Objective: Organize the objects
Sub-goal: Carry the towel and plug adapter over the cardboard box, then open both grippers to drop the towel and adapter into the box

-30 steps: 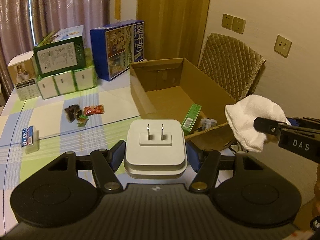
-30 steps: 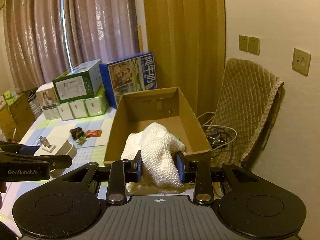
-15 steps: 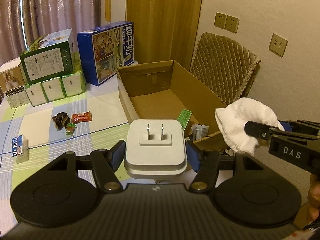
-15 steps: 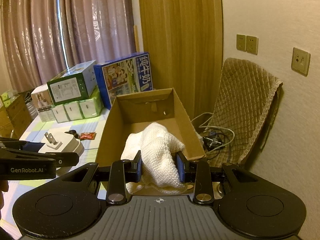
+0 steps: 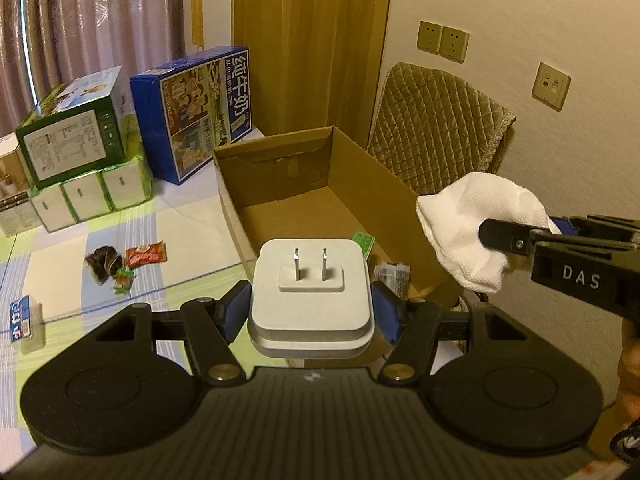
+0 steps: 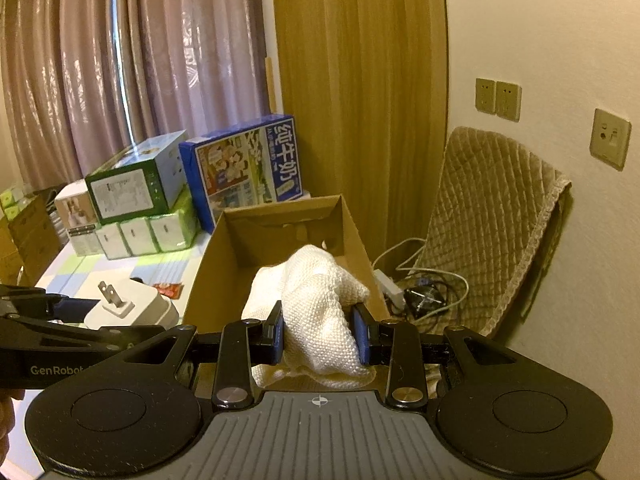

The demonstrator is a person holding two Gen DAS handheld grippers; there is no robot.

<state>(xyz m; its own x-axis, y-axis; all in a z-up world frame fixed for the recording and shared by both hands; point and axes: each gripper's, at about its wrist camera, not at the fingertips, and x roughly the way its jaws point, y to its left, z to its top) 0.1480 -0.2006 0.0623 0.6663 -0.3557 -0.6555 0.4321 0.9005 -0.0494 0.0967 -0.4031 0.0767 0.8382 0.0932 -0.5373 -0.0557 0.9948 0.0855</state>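
My left gripper [image 5: 310, 312] is shut on a white power adapter [image 5: 311, 286] whose two prongs face forward, held over the near end of an open cardboard box [image 5: 352, 168]. My right gripper [image 6: 318, 334] is shut on a white cloth [image 6: 316, 304], held above the same box [image 6: 280, 220]. In the left wrist view that cloth [image 5: 472, 228] hangs off the box's right wall. In the right wrist view the adapter [image 6: 132, 306] shows at left. A green packet [image 5: 362, 242] and a small wrapped item [image 5: 394, 276] lie inside the box.
A dark clump [image 5: 104, 262], a red snack packet [image 5: 146, 254] and a small blue-and-white pack [image 5: 24, 318] lie on the checked table [image 5: 180, 216]. Stacked cartons [image 5: 76, 140] and a blue milk carton [image 5: 196, 108] stand behind. A quilted chair [image 6: 492, 220] and cables [image 6: 428, 288] are at right.
Both grippers have risen and moved forward toward the box, keeping hold of the adapter and the cloth. The box now sits lower and closer under them.
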